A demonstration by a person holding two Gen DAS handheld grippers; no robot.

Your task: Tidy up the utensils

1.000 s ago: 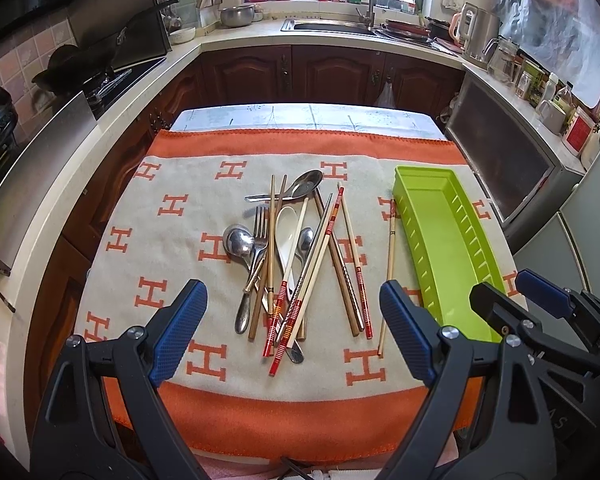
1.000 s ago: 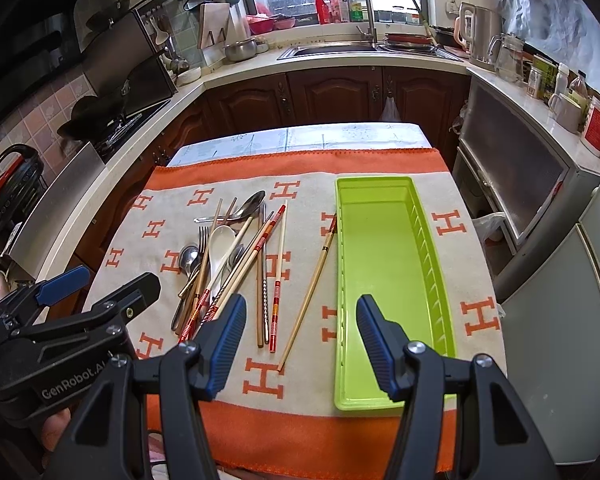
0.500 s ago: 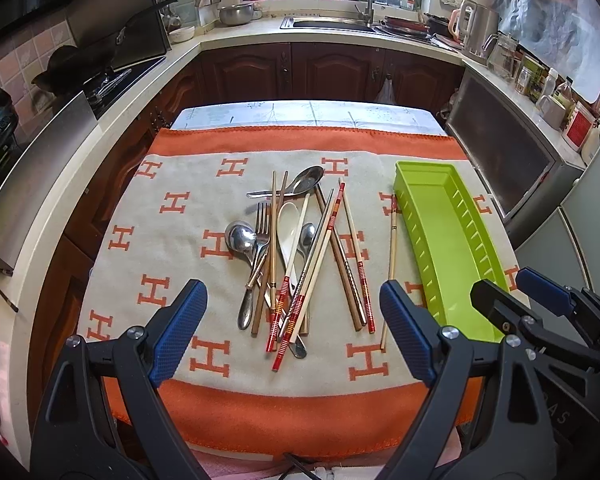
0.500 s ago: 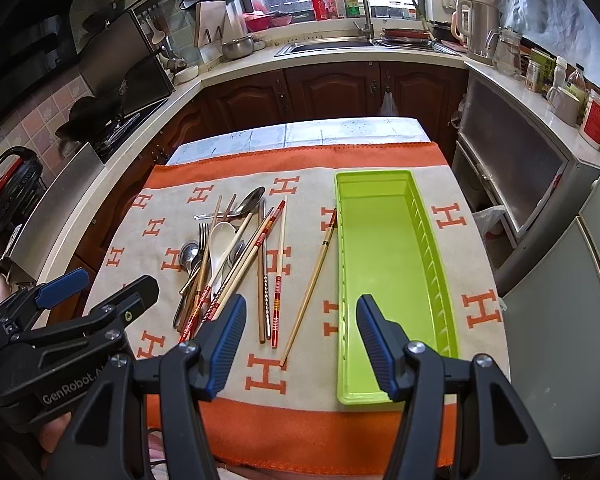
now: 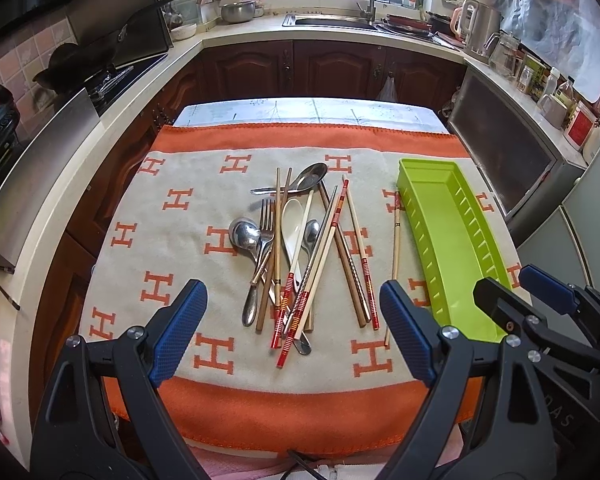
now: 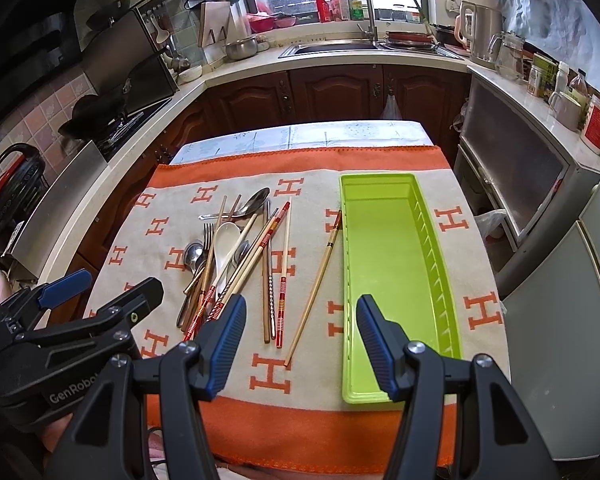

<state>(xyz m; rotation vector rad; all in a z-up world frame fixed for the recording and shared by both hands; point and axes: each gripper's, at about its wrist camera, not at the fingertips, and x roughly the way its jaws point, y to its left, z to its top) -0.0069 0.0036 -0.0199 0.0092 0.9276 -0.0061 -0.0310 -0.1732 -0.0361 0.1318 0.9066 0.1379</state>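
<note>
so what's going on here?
A person holds two grippers above a table, sorting utensils. Nothing is picked up yet: the left gripper and the right gripper are both open and empty. Chopsticks, spoons and a fork lie in a pile on the cloth; the green tray is empty.

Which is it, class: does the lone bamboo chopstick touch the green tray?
Cannot tell: the right wrist view shows the chopstick tip meeting the tray edge, no clear gap.

Right tongs point(image 6: 300, 340) gape empty above the cloth point(image 6: 452, 184), beside the green tray point(image 6: 396, 280).
</note>
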